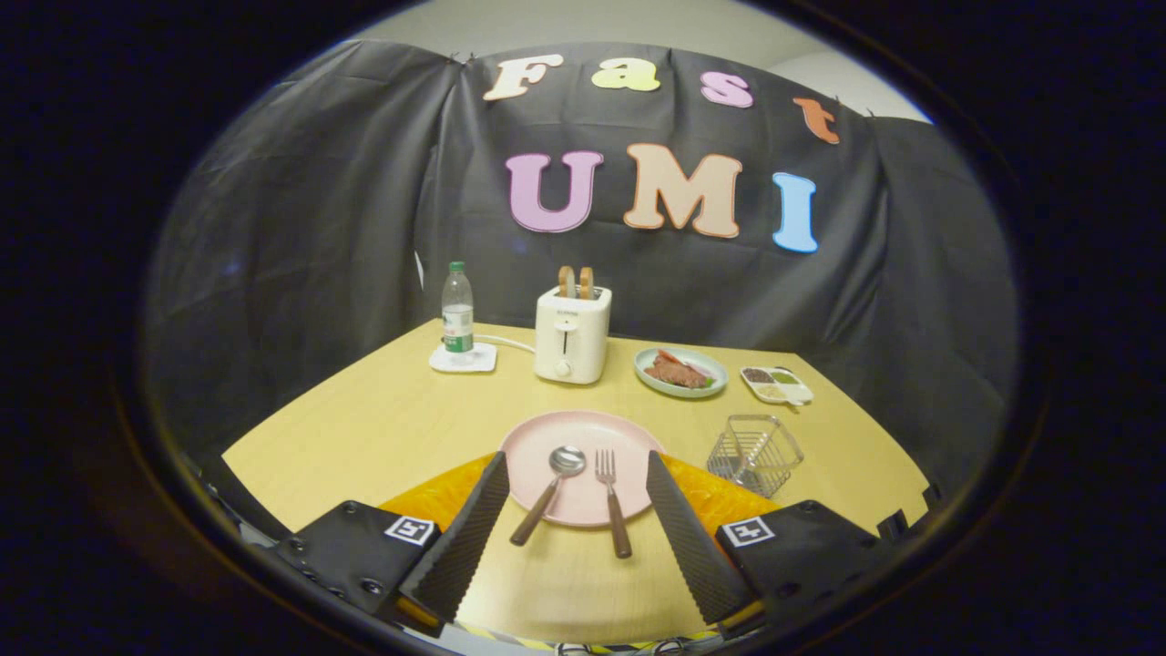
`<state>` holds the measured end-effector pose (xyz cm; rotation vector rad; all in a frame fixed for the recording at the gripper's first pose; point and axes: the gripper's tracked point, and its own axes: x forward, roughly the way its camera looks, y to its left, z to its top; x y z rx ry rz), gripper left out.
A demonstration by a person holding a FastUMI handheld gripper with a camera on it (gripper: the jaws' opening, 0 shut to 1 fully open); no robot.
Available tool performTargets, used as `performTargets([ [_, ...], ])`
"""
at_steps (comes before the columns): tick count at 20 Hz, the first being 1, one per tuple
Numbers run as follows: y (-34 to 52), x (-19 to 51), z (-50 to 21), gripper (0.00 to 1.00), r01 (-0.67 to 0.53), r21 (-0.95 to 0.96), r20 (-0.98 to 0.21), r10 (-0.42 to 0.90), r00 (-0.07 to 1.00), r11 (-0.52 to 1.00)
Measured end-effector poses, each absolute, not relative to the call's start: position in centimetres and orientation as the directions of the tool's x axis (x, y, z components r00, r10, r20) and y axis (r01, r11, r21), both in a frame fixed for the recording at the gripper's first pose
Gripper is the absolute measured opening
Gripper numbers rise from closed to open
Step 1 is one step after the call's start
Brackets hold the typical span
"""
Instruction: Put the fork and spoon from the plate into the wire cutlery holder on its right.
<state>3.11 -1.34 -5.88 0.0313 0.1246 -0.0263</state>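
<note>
Pink plate (583,437), brown-handled silver spoon (550,492) and fork (612,501); pale yellow table (383,428); white toaster (572,333) at twelve o'clock; silver wire holder (756,453) at two.

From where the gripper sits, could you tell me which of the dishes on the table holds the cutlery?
The pink plate just ahead of the open gripper, bearing spoon and fork.

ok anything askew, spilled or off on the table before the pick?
Nothing stands out. Spoon and fork lie side by side on the pink plate, handles overhanging its near rim. Wire cutlery holder stands upright to the plate's right. Gripper open, fingers flanking the plate.
</note>
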Motion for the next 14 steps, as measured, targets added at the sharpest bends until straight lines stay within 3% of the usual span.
performTargets([
  [14, -4.0, 6.5, -14.9, 0.97, 0.062, 0.044, -0.294, -0.046, 0.955, 0.997],
])
